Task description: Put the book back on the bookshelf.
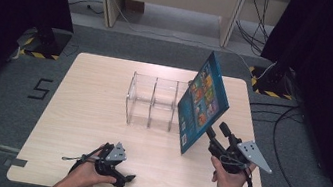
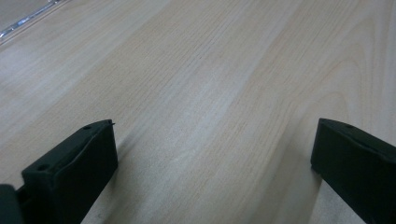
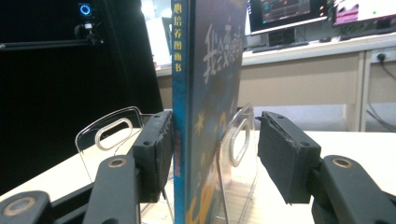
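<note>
While my left gripper (image 1: 126,178) rests spread on the table (image 1: 85,111), my right gripper (image 3: 210,154) has its jaws apart around the blue book (image 3: 205,112), one pad touching the spine, clear rack (image 1: 153,101) just behind.

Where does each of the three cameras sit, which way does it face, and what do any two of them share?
High view: above the person's side, looking forward and down on the table; both hands, left gripper and right gripper show.
Left gripper view: rides the left gripper, facing bare tabletop between its open jaws.
Right gripper view: rides the right gripper, looking across the table at the book standing between its jaws.
Shared: the high and right gripper views both show the book and clear rack.
</note>
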Motion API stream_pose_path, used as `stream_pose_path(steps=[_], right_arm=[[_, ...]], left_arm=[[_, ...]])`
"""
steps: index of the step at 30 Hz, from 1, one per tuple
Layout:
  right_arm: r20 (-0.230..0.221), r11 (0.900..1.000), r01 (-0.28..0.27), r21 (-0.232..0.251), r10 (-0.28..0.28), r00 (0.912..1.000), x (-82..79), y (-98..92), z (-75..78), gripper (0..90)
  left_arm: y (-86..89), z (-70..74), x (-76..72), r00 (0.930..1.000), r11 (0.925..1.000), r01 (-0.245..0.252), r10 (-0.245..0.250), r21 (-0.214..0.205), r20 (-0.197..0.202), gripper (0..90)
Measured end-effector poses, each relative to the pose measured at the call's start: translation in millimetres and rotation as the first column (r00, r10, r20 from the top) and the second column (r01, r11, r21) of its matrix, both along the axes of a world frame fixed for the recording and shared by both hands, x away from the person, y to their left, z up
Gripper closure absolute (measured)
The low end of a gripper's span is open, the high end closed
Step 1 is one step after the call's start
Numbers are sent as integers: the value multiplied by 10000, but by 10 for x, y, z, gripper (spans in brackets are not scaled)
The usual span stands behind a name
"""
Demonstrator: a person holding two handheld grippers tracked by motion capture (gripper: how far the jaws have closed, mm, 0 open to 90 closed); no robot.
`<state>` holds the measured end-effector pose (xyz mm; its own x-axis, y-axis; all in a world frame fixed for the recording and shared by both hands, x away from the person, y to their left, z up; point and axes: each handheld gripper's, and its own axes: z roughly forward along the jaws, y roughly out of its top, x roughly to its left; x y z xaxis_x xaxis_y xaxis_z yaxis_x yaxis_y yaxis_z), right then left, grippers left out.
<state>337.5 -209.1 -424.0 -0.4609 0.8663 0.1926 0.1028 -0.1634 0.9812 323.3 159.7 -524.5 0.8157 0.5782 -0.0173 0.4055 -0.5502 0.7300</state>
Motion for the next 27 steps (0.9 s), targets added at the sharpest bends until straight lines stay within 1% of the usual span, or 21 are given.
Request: stream_pose_path(steps=[2,4,9,21,27], right_arm=[[33,10000,-69,41,69,10000,-37,-18,-14,462],[45,9999,-102,-20,102,9999,-70,-33,-13,460],[-68,9999,-131,45,131,9999,-133,-75,-31,457],[-193,9999,21,130,-19,9998,-223,-211,-71,454],[-283,9999,-25,157,30,9996,-253,-240,-94,449]], left_arm=[[1,-1,-2,10000,10000,-6,6,-5,6,0],[1,1,-1,10000,10000,7,-7,2,-8,0],[1,1,-3,10000,10000,6,-6,19,-9,0],[1,0,-4,10000,10000,-14,14,0,-1,0],[1,-1,-5,10000,10000,-11,11,-10,3,0]])
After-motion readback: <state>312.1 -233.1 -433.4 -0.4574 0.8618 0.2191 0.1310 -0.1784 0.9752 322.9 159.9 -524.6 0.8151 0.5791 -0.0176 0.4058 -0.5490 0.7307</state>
